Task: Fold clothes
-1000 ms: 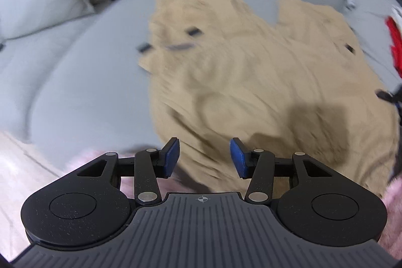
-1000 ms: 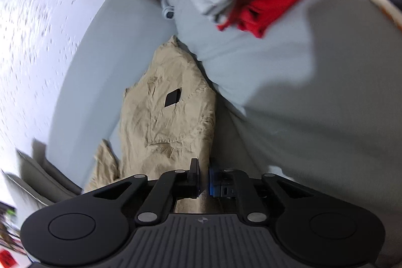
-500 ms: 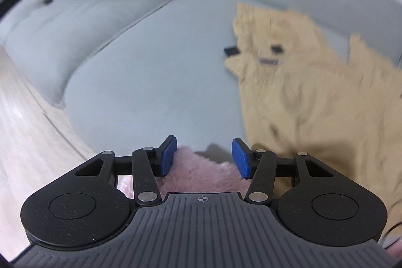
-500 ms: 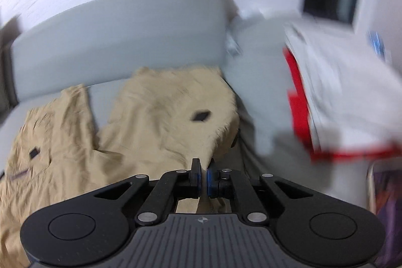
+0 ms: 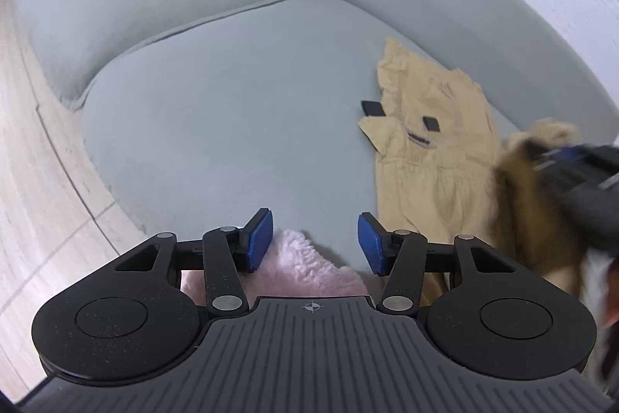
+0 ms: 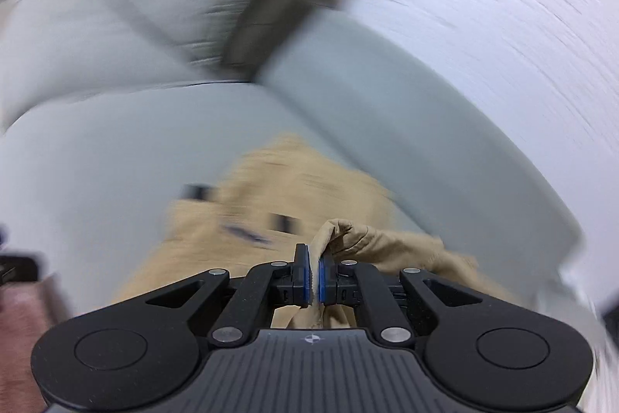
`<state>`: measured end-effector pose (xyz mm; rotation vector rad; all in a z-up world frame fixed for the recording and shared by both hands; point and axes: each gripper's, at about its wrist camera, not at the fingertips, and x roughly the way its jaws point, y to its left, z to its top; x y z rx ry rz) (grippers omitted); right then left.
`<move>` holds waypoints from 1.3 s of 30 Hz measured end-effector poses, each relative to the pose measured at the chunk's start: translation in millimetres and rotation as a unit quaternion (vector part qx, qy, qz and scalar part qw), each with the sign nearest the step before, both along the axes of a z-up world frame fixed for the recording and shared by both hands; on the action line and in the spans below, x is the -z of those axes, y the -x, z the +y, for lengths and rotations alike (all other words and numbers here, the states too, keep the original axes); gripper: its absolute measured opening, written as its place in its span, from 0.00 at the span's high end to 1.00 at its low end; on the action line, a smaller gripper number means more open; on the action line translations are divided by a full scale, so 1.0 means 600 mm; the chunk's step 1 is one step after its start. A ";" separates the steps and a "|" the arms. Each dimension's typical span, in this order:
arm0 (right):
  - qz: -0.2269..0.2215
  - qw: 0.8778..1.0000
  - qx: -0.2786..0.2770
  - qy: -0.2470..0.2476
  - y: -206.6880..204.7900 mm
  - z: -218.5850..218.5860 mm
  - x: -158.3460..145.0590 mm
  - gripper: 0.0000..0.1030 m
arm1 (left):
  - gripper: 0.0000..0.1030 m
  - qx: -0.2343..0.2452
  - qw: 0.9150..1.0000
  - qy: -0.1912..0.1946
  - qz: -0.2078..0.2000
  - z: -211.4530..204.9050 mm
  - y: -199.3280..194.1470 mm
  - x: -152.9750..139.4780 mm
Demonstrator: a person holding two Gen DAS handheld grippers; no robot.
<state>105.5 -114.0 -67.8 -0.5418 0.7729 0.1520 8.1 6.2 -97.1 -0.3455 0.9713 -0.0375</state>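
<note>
Held a fold of the tan garment (image 6: 371, 239) pinched tight in the right gripper (image 6: 315, 281), blue pads pressed on the cloth from both sides, bunched fabric rising just past the fingertips. Trailed down beneath the gripper body to the rest of the garment, spread flat on the grey sofa seat (image 6: 116, 149). Showed heavy blur over everything beyond the gripper: sofa back, a dark olive strip between the cushions, white wall.

Hung above the front of the sofa seat (image 5: 232, 111) with the left gripper (image 5: 314, 239), jaws standing wide apart, nothing between the pads. Lay just under that gripper, at the seat's near edge: a patch of fluffy pink fabric (image 5: 301, 269). Rested well to the right on the seat: the tan garment (image 5: 437, 157), lying flat with small black tabs (image 5: 430, 123) near its top end, one more tab poking out at its left edge. Came in blurred at the far right edge: the right gripper (image 5: 557, 161), lifting a dark-shaded bunch of the same tan cloth off the seat. Ran along the left side: pale wood floor (image 5: 35, 149).
</note>
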 end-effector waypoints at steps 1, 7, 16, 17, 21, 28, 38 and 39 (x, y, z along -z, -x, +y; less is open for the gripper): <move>0.014 1.000 -0.009 0.002 -0.004 0.013 0.015 0.94 | 0.47 -0.004 1.000 0.005 0.001 0.004 0.000 0.000; 0.134 0.987 0.015 -0.083 -0.042 0.008 0.078 0.74 | 0.47 -0.001 1.000 -0.002 0.006 0.007 -0.008 0.003; 0.078 0.939 0.116 -0.315 0.056 -0.170 -0.081 0.50 | 0.44 0.018 1.000 -0.023 0.008 -0.012 -0.011 0.002; 0.074 0.933 0.130 -0.328 0.088 -0.189 -0.089 0.51 | 0.44 0.036 0.999 -0.022 0.005 -0.020 -0.013 0.000; 0.079 0.936 0.129 -0.317 0.177 -0.213 -0.068 0.55 | 0.44 0.126 0.992 0.016 -0.012 -0.048 -0.030 -0.007; 0.079 0.955 0.087 -0.272 0.237 -0.150 -0.020 0.53 | 0.43 0.243 0.965 -0.079 -0.054 -0.145 -0.075 -0.008; 0.086 0.967 0.069 -0.228 0.186 -0.105 0.012 0.55 | 0.47 0.387 0.883 -0.252 -0.086 -0.261 -0.101 0.048; 0.094 0.966 0.069 -0.230 0.180 -0.104 0.018 0.56 | 0.54 0.399 0.874 -0.263 -0.090 -0.268 -0.101 0.054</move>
